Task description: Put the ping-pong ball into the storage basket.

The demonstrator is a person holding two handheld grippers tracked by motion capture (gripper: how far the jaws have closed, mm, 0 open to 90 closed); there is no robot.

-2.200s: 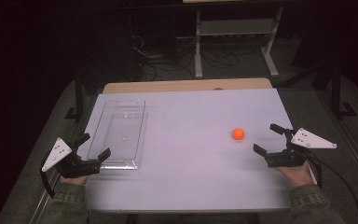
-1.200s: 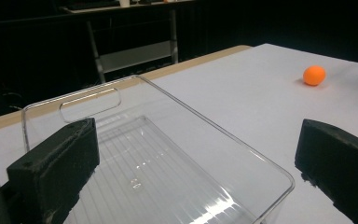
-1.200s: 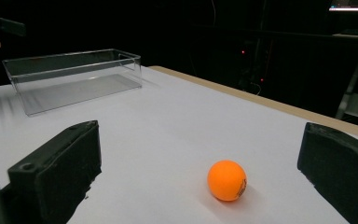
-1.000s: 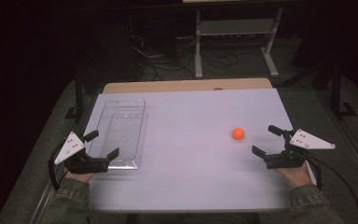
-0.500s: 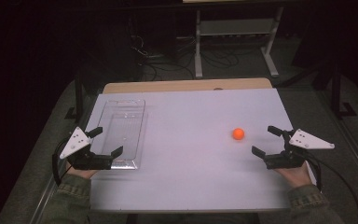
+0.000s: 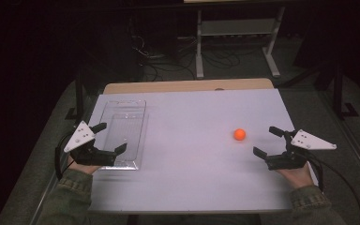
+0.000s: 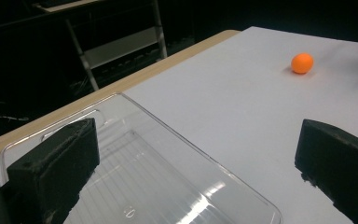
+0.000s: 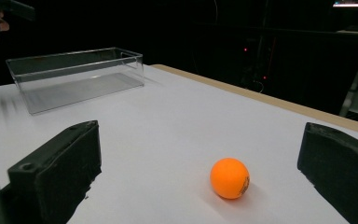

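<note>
Clear rectangular plastic bin at table's 9 o'clock, nothing in it. Small glossy orange ball at 3 o'clock, dark print on side. L gripper jaws apart over bin's near end; R gripper jaws apart, near ball.

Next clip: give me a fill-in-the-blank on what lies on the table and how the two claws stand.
1. The ball on the white table is ____ in colour.
2. The clear tray holds ____.
3. The right claw, near the ball, has its jaws ____.
4. The left claw is at the tray's ____ end, jaws open.

Missing words: orange; nothing; open; near
</note>
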